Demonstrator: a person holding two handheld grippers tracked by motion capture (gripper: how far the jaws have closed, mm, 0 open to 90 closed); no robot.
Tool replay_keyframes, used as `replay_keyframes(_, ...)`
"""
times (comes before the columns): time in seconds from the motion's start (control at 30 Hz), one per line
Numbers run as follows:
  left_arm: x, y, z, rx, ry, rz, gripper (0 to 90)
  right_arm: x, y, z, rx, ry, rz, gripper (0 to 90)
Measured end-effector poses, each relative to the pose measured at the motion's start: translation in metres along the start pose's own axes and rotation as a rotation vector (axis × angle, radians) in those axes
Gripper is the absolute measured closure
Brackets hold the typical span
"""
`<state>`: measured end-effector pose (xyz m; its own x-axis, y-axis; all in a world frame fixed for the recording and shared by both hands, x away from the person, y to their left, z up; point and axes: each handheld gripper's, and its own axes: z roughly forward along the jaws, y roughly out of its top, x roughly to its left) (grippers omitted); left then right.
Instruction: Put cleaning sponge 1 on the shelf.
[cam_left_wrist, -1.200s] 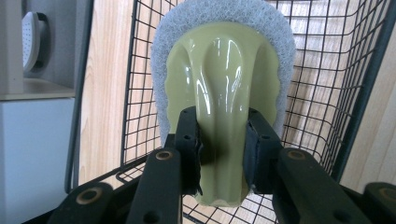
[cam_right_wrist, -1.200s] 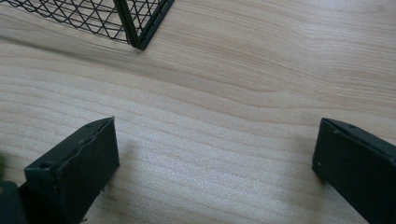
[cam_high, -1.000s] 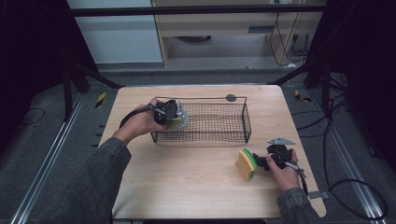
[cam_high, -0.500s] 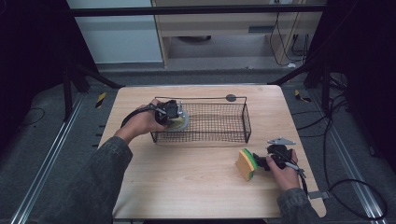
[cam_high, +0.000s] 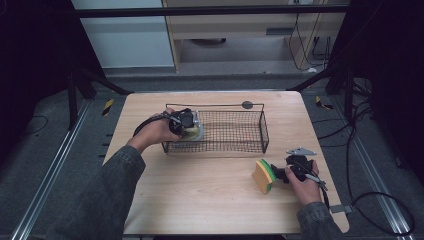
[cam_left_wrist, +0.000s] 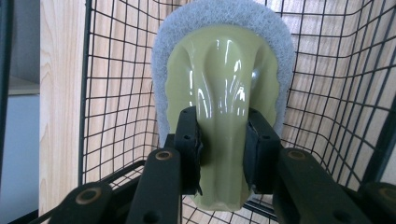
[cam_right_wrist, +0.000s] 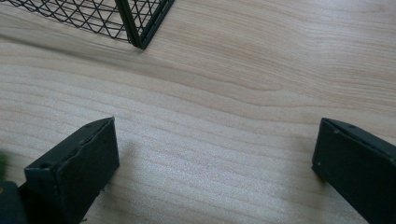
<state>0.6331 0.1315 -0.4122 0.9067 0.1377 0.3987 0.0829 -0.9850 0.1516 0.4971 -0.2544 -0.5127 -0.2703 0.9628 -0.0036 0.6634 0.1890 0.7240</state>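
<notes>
My left gripper (cam_high: 187, 122) (cam_left_wrist: 224, 116) is shut on the smooth yellow-green handle of a scrubber (cam_high: 196, 131) (cam_left_wrist: 224, 56) with a grey-white pad. It holds the scrubber at the left end of the black wire basket (cam_high: 240, 142) (cam_left_wrist: 116, 93), with mesh behind and below it. Whether the pad touches the wire I cannot tell. At the table's front right, my right gripper (cam_high: 279, 173) (cam_right_wrist: 215, 144) is open with only bare wood between its jaws. A yellow, green and orange sponge (cam_high: 263, 176) stands on edge just left of its jaws.
The basket stands across the middle of the wooden table (cam_high: 210, 200), and one corner of it (cam_right_wrist: 140, 28) lies ahead of my right gripper. A small dark disc (cam_high: 247, 104) lies behind the basket. The table drops to dark floor on all sides.
</notes>
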Motion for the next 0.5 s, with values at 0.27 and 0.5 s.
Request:
replay_keyframes(0.27, -0.0008, 0.0015, 0.0025, 0.009, -0.016, 0.000, 69.7, 0.0001, -0.0002, -0.0002, 0.001, 0.000, 0.000, 0.7)
replay_keyframes(0.5, -0.0011, 0.0020, 0.0036, 0.002, -0.022, -0.001, 69.0, 0.0004, -0.0002, -0.0003, 0.000, 0.001, 0.004, 0.7)
